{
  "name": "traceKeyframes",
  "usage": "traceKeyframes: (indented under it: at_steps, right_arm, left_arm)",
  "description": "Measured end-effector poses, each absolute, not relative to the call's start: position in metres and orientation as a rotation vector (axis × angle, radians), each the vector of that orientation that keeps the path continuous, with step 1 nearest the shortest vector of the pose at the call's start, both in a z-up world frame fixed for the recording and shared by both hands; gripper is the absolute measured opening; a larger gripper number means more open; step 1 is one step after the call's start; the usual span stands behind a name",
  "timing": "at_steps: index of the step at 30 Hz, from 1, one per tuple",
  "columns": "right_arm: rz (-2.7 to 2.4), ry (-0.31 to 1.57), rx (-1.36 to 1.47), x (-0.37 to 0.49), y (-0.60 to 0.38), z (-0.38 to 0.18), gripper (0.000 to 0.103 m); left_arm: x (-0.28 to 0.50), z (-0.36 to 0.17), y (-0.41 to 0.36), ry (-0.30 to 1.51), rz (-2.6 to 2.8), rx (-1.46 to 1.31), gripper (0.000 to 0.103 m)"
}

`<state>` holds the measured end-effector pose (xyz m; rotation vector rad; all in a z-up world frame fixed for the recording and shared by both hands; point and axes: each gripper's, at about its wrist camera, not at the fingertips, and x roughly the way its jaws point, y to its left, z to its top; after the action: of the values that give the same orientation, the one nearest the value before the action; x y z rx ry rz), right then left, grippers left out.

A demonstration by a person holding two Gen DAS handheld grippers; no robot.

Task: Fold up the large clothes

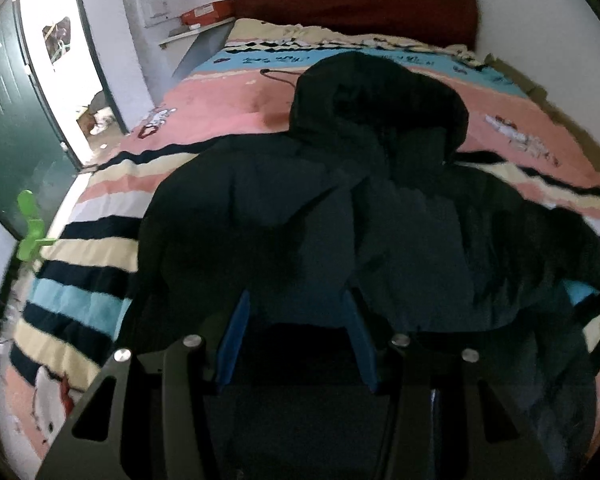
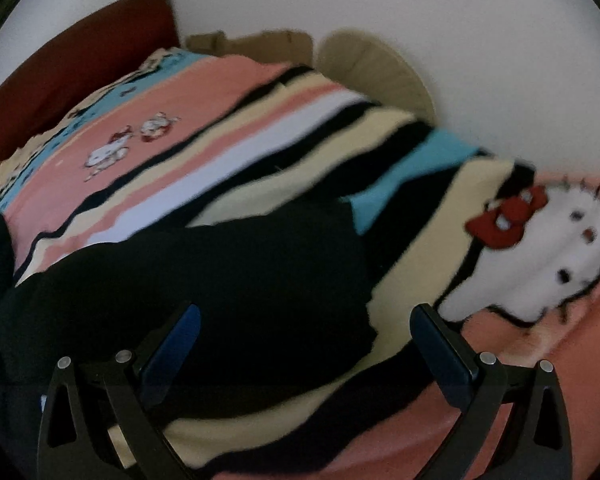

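A black hooded jacket (image 1: 340,208) lies on a bedspread (image 1: 100,248) striped pink, cream, black, blue and white. The headboard (image 1: 352,4) is dark red.

No readable text

Dark script-like marks run along the blue band of the bedspread (image 1: 236,58), but they are too blurred to read.

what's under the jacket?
The jacket lies spread on the striped blanket covering the bed; stripes show all round it in both views. Whatever is directly beneath the jacket is covered, so anything else there cannot be seen.
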<state>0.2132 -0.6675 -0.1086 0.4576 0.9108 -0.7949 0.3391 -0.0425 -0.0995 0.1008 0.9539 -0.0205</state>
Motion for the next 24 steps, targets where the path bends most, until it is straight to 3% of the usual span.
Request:
traceKeyframes:
  at_steps: [9,11,12,14,16,20,24]
  right_arm:
    - [-0.684,0.899,0.620,0.216,-0.688,-0.147,0.099]
    - [-0.665,0.906,0.617,0.219,-0.686,-0.149,0.081]
    - [-0.652,0.909,0.620,0.221,-0.684,-0.150,0.078]
    - [-0.640,0.908,0.621,0.221,-0.682,-0.150,0.056]
    - [-0.604,0.894,0.650,0.222,-0.682,-0.150,0.046]
    - [-0.591,0.890,0.626,0.225,-0.673,-0.143,0.033]
    - [-0.588,0.859,0.618,0.224,-0.665,-0.130,0.029]
  left_arm:
    - [0.310,-0.105,-0.067,0.941,0.018,0.175,0.047]
    - [0.307,-0.108,-0.071,0.945,0.012,0.183,0.047]
    - [0.306,-0.110,-0.071,0.947,0.012,0.189,0.047]
    - [0.304,-0.113,-0.072,0.953,0.007,0.191,0.047]
    - [0.302,-0.115,-0.071,0.960,0.011,0.200,0.047]
    - [0.299,-0.114,-0.067,0.952,0.022,0.202,0.047]
    - [0.296,-0.107,-0.060,0.936,0.034,0.194,0.047]
